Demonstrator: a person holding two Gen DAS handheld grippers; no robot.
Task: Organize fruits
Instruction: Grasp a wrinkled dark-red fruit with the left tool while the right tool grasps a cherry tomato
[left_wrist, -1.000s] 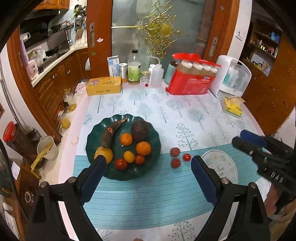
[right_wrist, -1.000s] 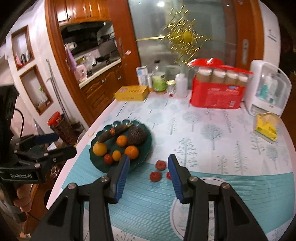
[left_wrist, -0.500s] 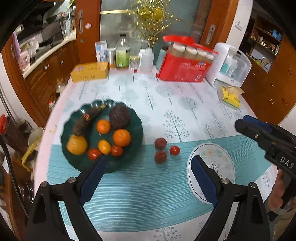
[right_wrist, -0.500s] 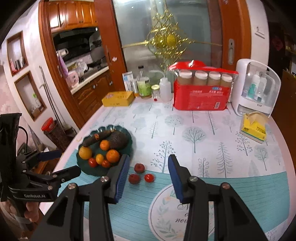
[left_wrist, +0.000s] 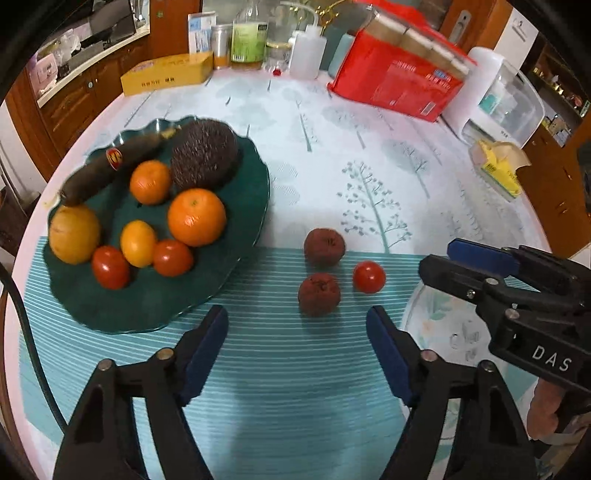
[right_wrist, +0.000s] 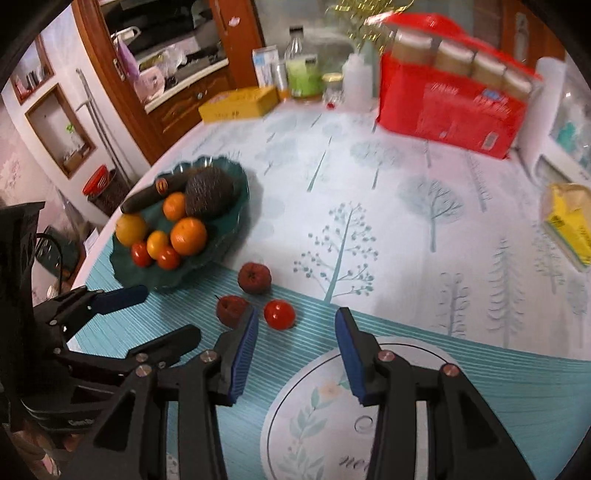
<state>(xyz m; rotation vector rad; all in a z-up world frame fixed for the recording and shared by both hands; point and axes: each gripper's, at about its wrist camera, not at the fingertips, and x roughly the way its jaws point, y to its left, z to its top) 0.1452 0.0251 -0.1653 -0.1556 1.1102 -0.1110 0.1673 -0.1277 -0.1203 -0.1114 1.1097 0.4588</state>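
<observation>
Two tools empty, left tool (left_wrist: 297, 332) closing, right tool (right_wrist: 295, 336) parted near tomato (right_wrist: 279, 314)

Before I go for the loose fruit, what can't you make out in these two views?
- Wrinkled fruit, right wrist view: its near side sits behind the right gripper's finger; contact unclear.
- Red box print, right wrist view: motion-blurred.
- Yellow pack, right wrist view: cut by the frame edge.
- Hand holding the right gripper, left wrist view: mostly off frame.
</observation>
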